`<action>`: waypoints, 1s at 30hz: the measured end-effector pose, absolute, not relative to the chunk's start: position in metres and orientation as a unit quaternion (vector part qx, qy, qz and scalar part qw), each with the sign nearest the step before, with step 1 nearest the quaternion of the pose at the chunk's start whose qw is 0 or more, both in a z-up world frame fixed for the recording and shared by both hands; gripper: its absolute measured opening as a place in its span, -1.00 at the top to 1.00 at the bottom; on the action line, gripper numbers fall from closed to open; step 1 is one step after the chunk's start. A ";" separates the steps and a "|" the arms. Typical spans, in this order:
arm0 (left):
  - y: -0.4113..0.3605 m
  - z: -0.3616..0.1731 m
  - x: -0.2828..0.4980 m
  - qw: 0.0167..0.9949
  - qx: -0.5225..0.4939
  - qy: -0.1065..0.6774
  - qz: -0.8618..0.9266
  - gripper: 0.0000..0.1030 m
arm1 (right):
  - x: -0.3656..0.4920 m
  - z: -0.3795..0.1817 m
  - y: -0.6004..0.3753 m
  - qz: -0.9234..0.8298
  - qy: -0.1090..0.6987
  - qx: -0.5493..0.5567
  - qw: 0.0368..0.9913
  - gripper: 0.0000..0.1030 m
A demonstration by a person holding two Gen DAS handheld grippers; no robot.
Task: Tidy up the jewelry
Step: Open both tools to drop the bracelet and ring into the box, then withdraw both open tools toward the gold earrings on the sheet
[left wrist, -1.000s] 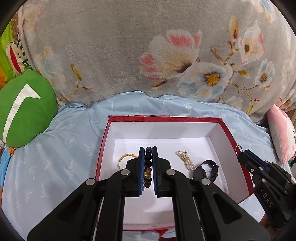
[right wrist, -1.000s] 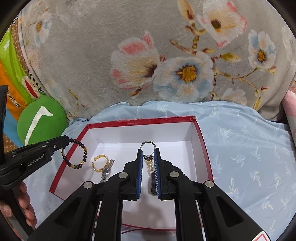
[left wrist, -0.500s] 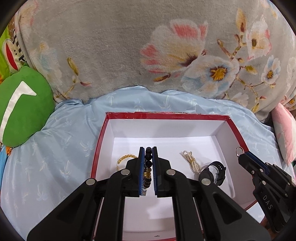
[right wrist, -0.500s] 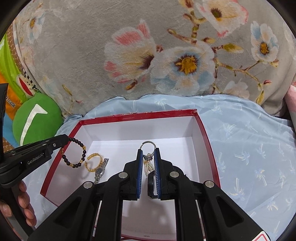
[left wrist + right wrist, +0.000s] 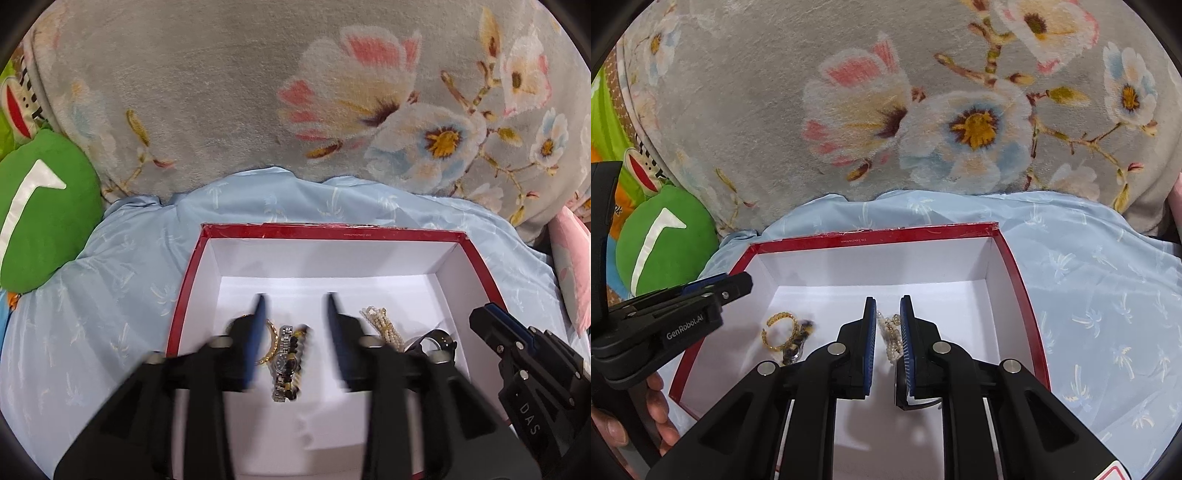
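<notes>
A red box (image 5: 332, 233) with a white inside lies on the blue sheet. My left gripper (image 5: 295, 300) hangs over its floor, blurred, jaws opening, nothing pinched. Below the gap the dark bead bracelet (image 5: 300, 345) lies against a silver watch (image 5: 283, 363). A gold bracelet (image 5: 272, 345) sits left of them, a pearl strand (image 5: 380, 325) and a black watch (image 5: 437, 341) to the right. My right gripper (image 5: 888, 301) is low in the box, jaws opening slightly. Pearls (image 5: 891, 338) show in its narrow gap, and no ring sticks up from the tips.
A grey flowered blanket (image 5: 258, 110) rises behind the box. A green cushion (image 5: 40, 214) lies at the left, a pink one (image 5: 572, 266) at the right. A hand (image 5: 657, 406) holds the left gripper (image 5: 735, 286) at the box's left rim (image 5: 713, 314).
The left jaws have sprung apart and the bead bracelet has dropped to the box floor. The metal ring that stood above the right tips has gone down. Both grippers sank slightly toward the box.
</notes>
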State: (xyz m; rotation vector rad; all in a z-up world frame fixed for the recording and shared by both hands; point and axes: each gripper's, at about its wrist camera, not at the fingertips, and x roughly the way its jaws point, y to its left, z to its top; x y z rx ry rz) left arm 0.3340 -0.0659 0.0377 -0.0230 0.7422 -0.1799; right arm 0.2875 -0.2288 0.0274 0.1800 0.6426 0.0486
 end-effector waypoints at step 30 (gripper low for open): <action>0.003 0.047 0.237 0.926 -0.029 0.369 -0.067 -0.09 | 0.166 0.016 -0.231 0.009 0.345 0.074 0.936 0.31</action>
